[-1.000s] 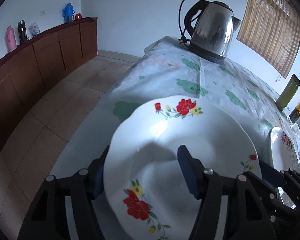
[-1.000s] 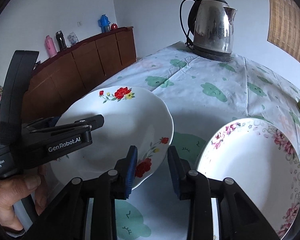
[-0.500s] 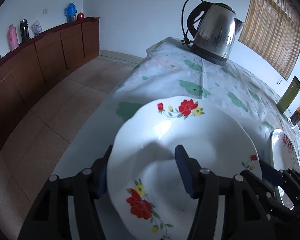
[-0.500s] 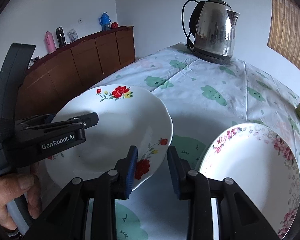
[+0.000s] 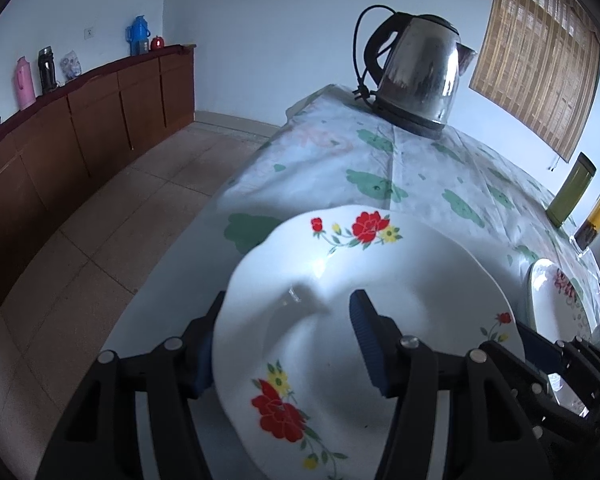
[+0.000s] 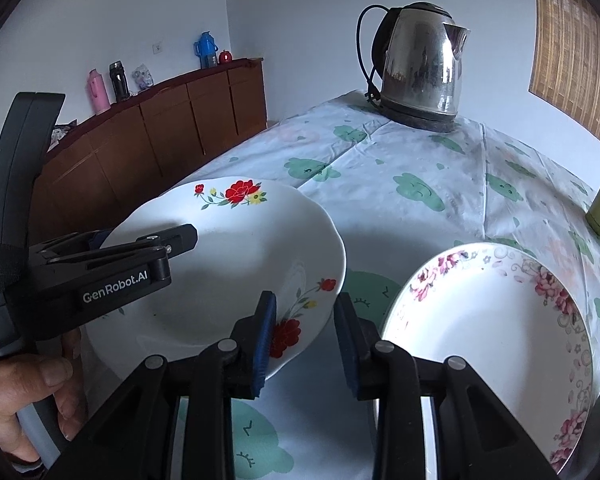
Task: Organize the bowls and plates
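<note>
My left gripper [image 5: 284, 332] is shut on the rim of a white plate with red flowers [image 5: 380, 280], one finger above and one below, holding it tilted above the table. The same plate shows in the right wrist view [image 6: 236, 264] with the left gripper [image 6: 180, 240] clamped on its left edge. My right gripper [image 6: 304, 336] is open and empty, just right of that plate's near edge. A second plate with pink flowers [image 6: 488, 320] lies flat on the tablecloth to the right; its edge also shows in the left wrist view [image 5: 552, 296].
A steel electric kettle [image 6: 420, 64] stands at the far end of the table [image 6: 420, 184], which has a green-patterned cloth. A green bottle [image 5: 572, 190] and a glass jar [image 5: 598, 216] stand at the right. A wooden sideboard [image 5: 80, 120] runs along the left wall.
The red-flowered plate in my left gripper has lifted a little. The right gripper has hardly moved.
</note>
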Action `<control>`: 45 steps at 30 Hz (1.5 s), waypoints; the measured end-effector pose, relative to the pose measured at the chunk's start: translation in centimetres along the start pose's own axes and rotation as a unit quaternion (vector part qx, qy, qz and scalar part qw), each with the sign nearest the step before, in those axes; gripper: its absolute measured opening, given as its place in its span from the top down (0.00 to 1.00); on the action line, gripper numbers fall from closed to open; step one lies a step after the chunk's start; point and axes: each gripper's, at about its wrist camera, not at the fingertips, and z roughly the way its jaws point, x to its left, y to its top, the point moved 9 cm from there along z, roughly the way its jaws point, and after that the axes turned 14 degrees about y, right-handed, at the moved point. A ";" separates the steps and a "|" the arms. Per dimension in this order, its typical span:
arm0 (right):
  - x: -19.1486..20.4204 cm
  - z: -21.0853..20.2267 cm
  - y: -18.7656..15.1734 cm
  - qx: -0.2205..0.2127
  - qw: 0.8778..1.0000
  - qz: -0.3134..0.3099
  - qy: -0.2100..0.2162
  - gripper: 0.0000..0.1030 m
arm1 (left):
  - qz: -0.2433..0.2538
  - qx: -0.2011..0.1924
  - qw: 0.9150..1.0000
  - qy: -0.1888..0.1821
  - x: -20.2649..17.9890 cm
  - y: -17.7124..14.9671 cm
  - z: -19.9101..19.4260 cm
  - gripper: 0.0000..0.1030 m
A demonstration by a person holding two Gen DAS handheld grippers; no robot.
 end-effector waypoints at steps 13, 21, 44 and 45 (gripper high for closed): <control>0.3 -1.6 0.2 -0.023 1.000 -0.014 -0.014 0.69 | -0.007 -0.030 0.999 -0.019 -0.2 0.6 -1.6 0.44; 0.2 -3.0 0.2 -0.031 0.999 -0.009 -0.019 0.69 | -0.007 -0.046 0.998 -0.037 -0.9 1.1 -2.8 0.44; -2.0 -7.5 -1.2 -0.063 0.997 0.018 -0.041 0.69 | 0.018 -0.078 0.993 -0.083 -4.2 0.8 -5.5 0.61; -2.0 -7.7 -1.2 -0.065 0.997 0.019 -0.040 0.69 | 0.014 -0.078 0.993 -0.086 -4.1 0.9 -5.6 0.67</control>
